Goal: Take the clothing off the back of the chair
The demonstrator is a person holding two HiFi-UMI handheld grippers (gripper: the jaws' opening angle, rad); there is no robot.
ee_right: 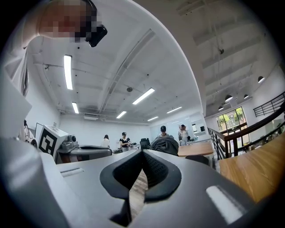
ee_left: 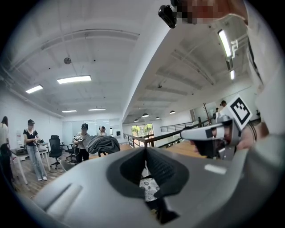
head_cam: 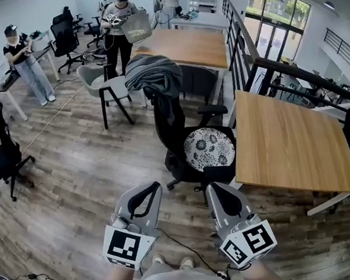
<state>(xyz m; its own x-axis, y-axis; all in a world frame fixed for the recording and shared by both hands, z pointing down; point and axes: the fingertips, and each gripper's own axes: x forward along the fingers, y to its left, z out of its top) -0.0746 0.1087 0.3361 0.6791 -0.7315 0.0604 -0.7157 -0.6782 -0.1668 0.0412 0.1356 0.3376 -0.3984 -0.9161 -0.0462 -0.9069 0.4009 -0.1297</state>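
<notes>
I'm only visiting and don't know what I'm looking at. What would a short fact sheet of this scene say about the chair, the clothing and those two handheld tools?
Place: office with wooden floor and a wooden table
Chair: black office chair, patterned cushion on its seat
Clothing: grey garment draped over the chair's back, untouched
Left hand: left gripper, jaws together, holding nothing, short of the chair
Right hand: right gripper, jaws together, holding nothing, short of the chair
Background: several people standing

Grey clothing (head_cam: 152, 73) drapes over the black chair (head_cam: 185, 142) back.
</notes>
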